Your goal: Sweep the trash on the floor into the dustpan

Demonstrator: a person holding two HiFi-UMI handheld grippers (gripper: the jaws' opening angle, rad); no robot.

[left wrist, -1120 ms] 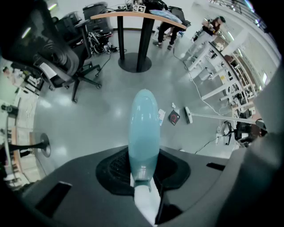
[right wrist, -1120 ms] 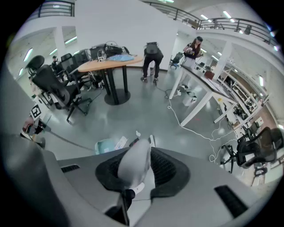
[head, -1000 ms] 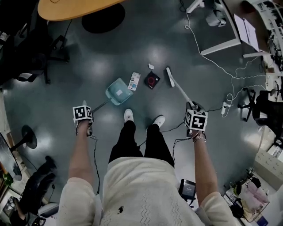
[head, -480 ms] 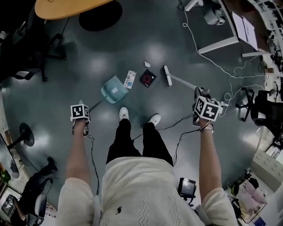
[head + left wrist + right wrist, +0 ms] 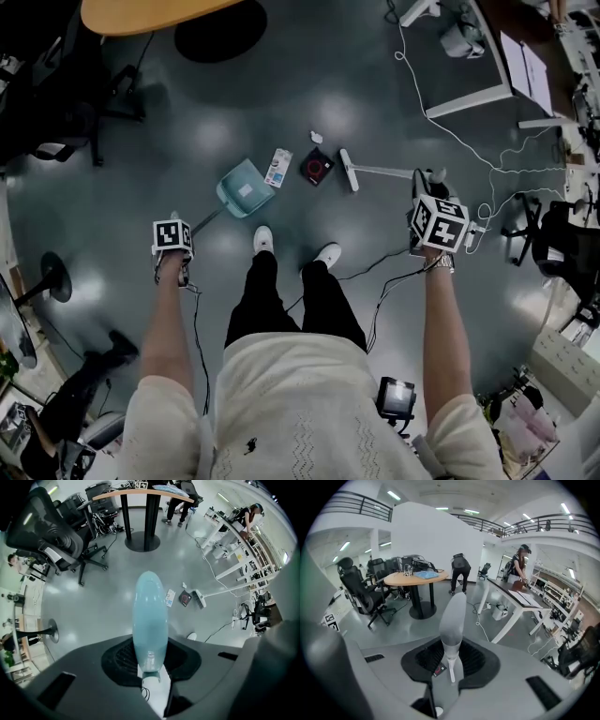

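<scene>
Looking down past the person's 2 white shoes, the trash sits in a short row on the grey floor. There is a white carton, its print too small to read. Just to its right lies a black square item with a red ring; what it is, I cannot tell. A small white scrap lies just beyond that.

The left gripper is clamped on the long handle of the teal dustpan. From the head its jaws are tucked under the marker cube. In the left gripper view the left gripper has both pads closed tight on the dustpan. The handle is foreshortened into 1 teal blur, and it covers the pan itself. The pan rests just left of the carton; whether they touch is hard to call.

Over to the right gripper, which is closed on the broom. The brush head lies on the floor just right of the black item, slightly apart from it. In the right gripper view the right gripper squeezes the pale broom handle. The handle points up toward a round table and 2 distant people, so the brush head and trash fall outside that view.

From the head, the round table is cut off by the top edge.
</scene>
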